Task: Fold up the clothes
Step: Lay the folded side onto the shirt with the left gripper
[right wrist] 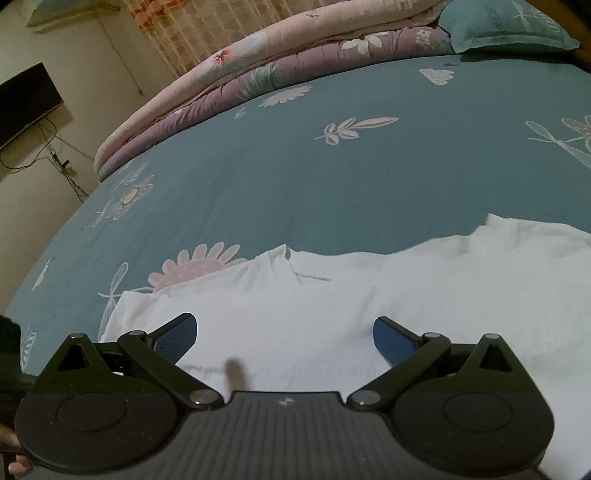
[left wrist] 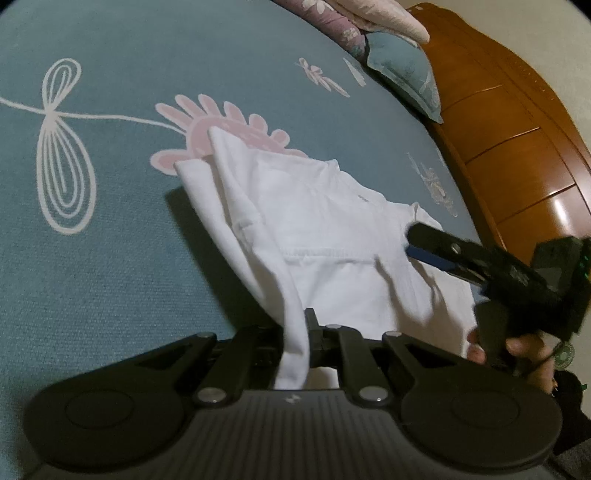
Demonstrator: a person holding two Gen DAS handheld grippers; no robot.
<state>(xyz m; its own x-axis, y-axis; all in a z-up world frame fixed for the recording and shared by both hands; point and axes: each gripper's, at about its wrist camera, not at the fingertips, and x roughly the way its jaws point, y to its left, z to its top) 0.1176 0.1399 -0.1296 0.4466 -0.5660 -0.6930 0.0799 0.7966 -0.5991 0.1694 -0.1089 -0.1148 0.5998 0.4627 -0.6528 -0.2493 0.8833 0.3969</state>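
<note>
Garment: a white garment [left wrist: 317, 236] is spread on the bed, partly lifted at its near edge; a stitched hem line is seen across its middle in the left wrist view.
Left gripper: the left gripper [left wrist: 295, 332] is closed, its jaws pinched on a hanging fold of the white cloth, which is draped down between them.
Right gripper: the right gripper [right wrist: 284, 332] is held just above the garment [right wrist: 332, 314] with its jaws spread wide and nothing gripped; its blue pads [right wrist: 177, 334] are seen on either side of bare white cloth.
Right gripper, from the left: the same tool [left wrist: 410, 243] is seen at the garment's right edge (whether it touches the cloth cannot be told from this view), held by a hand [left wrist: 517, 350].
Bed: the garment is carried by a teal sheet [left wrist: 129, 240] printed with pink flowers and white outlines; one pink flower [left wrist: 221, 122] is partly covered by the cloth's far corner.
Bedding: a folded pink and purple quilt [right wrist: 258, 74] is piled along the far side, with a teal pillow [right wrist: 506, 26] beside it.
Headboard: a brown wooden headboard [left wrist: 517, 129] is seen past the pillow.
Wall: a dark screen [right wrist: 26, 99] is mounted at the left, with cables hanging below it.
</note>
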